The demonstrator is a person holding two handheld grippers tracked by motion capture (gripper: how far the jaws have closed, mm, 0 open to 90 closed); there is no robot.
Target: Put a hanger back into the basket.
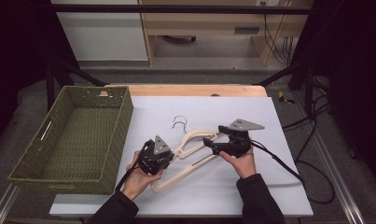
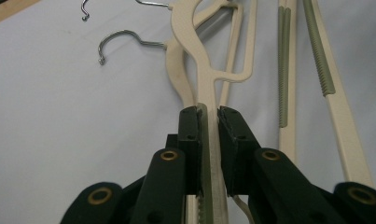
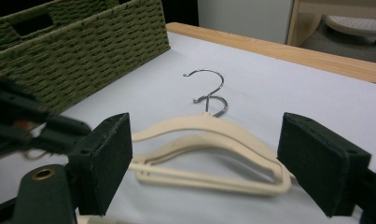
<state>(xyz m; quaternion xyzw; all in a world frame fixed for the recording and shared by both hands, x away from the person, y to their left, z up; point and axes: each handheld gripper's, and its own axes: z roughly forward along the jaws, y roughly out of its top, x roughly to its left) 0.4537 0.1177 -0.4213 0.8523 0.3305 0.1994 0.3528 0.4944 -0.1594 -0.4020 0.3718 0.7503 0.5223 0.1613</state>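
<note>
Two cream hangers (image 1: 191, 138) with metal hooks (image 1: 179, 122) lie stacked on the pale mat (image 1: 269, 163) in the high view. My left gripper (image 1: 170, 157) reaches in from the left at the lower arm of the stack. In the left gripper view, my left gripper (image 2: 209, 114) is shut on one thin arm of a cream hanger (image 2: 200, 60), gripped edge-on. My right gripper (image 1: 210, 144) points left at the hangers' right side. In the right gripper view, my right gripper (image 3: 206, 154) stands open, its wide-apart pads touching nothing, with the hangers (image 3: 209, 122) lying beyond them.
A green woven basket (image 1: 41, 135) stands empty at the left, close to my left hand, and its wall (image 3: 83, 56) rises behind the hangers in the right gripper view. The wooden table edge (image 1: 190, 90) runs along the back. Cables (image 1: 311, 182) trail at the right.
</note>
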